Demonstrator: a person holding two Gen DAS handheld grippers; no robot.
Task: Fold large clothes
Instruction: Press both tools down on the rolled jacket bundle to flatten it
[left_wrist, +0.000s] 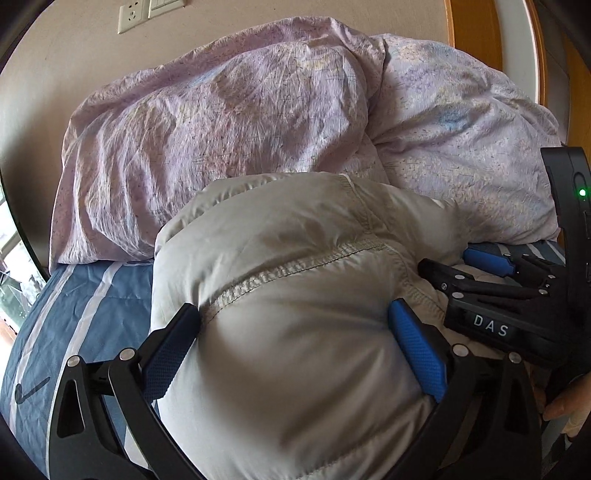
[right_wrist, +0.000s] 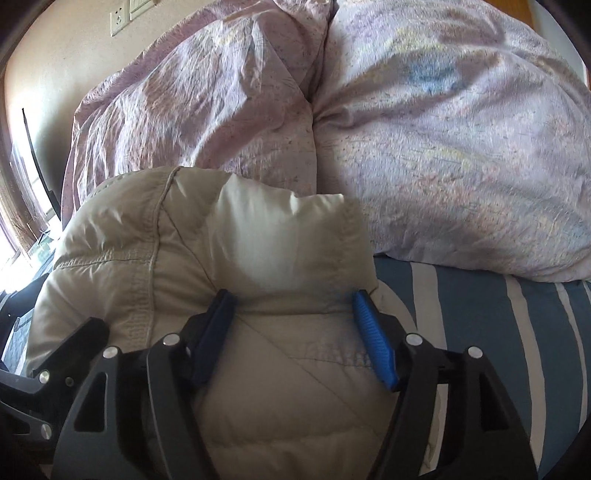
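Observation:
A puffy beige quilted garment lies bundled on the striped bed. My left gripper has its blue pads wide apart, pressed against both sides of the padded bulk. My right gripper likewise straddles a thick fold of the same garment, its pads touching the fabric on each side. The right gripper also shows at the right of the left wrist view, beside the garment. How firmly either one grips the fabric is unclear.
Two lilac patterned pillows stand against the beige wall behind the garment. The blue sheet with white stripes covers the bed. A wall socket is above. A window is at far left.

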